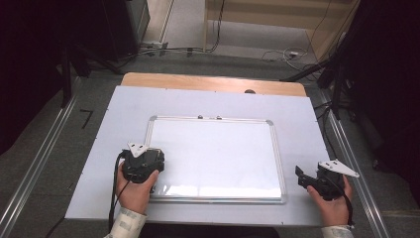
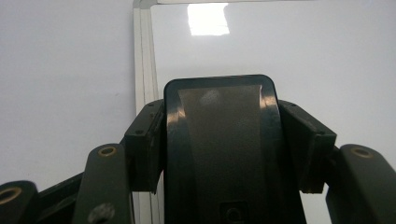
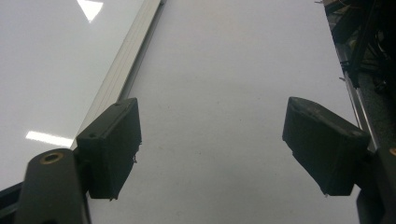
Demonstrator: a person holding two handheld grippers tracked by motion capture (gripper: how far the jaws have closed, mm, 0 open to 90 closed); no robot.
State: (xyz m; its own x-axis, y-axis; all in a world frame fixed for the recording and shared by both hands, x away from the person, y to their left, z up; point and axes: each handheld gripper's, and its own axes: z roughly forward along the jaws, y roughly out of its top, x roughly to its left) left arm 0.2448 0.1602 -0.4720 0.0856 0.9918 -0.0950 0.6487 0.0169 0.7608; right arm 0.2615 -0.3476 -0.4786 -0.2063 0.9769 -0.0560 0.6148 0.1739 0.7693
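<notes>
Squarely between the left gripper's (image 2: 219, 140) jaws: a black block (image 2: 218, 140) with rounded corners and a grey felt-like face, an eraser by the look of it, pinched at both sides by the pads (image 2: 147, 140), so clenched on it. Held low over the left edge of the whiteboard (image 1: 218, 148), with the board's pale frame (image 2: 142, 60) running up just beside the left jaw in the left gripper view and a window-like glare on the glossy surface ahead. From the high view, left gripper (image 1: 143, 166) poised over the board's near-left corner, wrapped by the left hand (image 1: 134, 191), cable trailing down toward the sleeve. Whiteboard lying flat in the middle of a pale sheet (image 1: 124, 109) that covers the wooden table (image 1: 208, 82). Off to the far side, right gripper (image 1: 309, 178) in the right hand (image 1: 334, 203), resting on the pale sheet just beyond the board's right frame; released, jaws spread wide with bare sheet between them in the right gripper view (image 3: 212, 149), board frame (image 3: 126, 60) slanting past its left jaw. Beyond the table, grey floor and loose cables (image 1: 282, 54).
</notes>
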